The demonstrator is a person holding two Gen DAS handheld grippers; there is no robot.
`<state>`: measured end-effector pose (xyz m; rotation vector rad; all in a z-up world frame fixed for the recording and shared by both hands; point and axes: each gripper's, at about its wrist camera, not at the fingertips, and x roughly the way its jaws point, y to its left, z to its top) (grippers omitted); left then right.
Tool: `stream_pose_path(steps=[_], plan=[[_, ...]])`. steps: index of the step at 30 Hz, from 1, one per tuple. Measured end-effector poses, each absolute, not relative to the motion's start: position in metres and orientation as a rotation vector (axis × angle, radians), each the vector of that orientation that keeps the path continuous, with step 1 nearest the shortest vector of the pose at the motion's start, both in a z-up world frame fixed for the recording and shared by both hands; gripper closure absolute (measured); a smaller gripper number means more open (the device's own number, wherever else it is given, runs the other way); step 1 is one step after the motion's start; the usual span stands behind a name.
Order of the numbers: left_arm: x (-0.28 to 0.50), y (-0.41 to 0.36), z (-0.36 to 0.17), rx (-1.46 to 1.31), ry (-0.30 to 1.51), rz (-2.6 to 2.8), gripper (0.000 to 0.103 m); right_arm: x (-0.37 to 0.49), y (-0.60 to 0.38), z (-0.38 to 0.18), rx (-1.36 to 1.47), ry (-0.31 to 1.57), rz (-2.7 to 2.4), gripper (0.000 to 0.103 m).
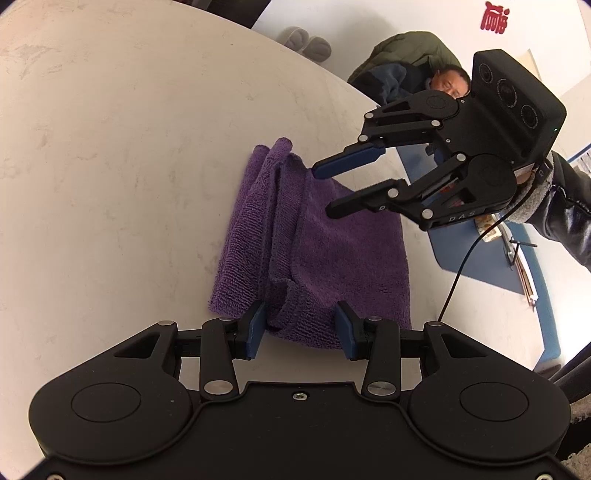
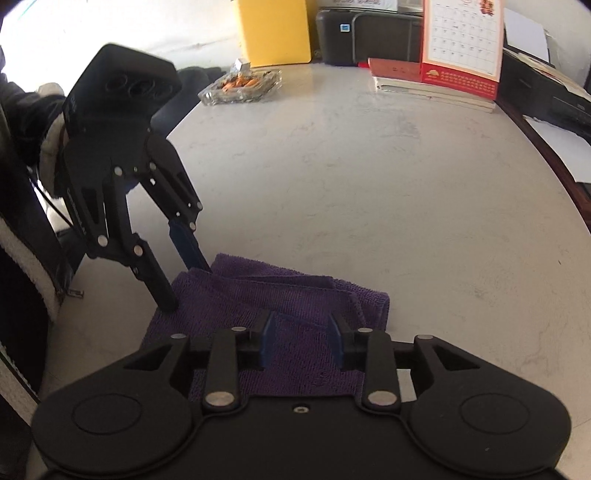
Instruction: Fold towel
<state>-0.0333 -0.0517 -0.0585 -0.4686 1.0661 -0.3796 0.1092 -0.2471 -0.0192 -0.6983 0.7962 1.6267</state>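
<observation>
Behind the pale marbled table [image 2: 369,192] stand a yellow box [image 2: 273,31], glass ashtray [image 2: 242,86] and red-and-white calendar [image 2: 461,44]. Left gripper [image 1: 301,328] straddles a fold of the bunched purple terry towel [image 1: 332,236], jaws partly open. Right gripper [image 1: 325,192], marked "DAS", hovers part-open, holding nothing.

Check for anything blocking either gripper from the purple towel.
Nothing visible does. The left gripper straddles the towel's near edge; the right gripper hangs open directly over its far part, on bare table.

Right tongs [image 2: 301,341] parted above purple towel [image 2: 295,295]; left tongs [image 2: 188,284] on it
</observation>
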Motion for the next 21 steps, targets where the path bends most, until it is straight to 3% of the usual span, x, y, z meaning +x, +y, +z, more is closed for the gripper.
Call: stream_pose_path(steps=[6, 9, 15, 19, 21], plan=[[-0.031, -0.053, -0.062, -0.447, 1.103, -0.359, 0.078, 0.118, -0.257, -0.009, -0.659, 0.79, 1.578, 0.073], [-0.033, -0.052, -0.059, -0.446, 1.107, -0.359, 0.078, 0.12, -0.264, -0.012, -0.657, 0.809, 1.552, 0.069], [-0.034, -0.052, -0.058, -0.427, 1.117, -0.343, 0.068, 0.13, -0.263, -0.028, -0.663, 0.867, 1.514, 0.064], [-0.032, -0.055, -0.06, -0.419, 1.118, -0.343, 0.068, 0.13, -0.258, -0.034, -0.679, 0.87, 1.541, 0.067], [-0.032, -0.056, -0.06, -0.413, 1.119, -0.345, 0.068, 0.127, -0.256, -0.036, -0.711, 0.859, 1.544, 0.076]])
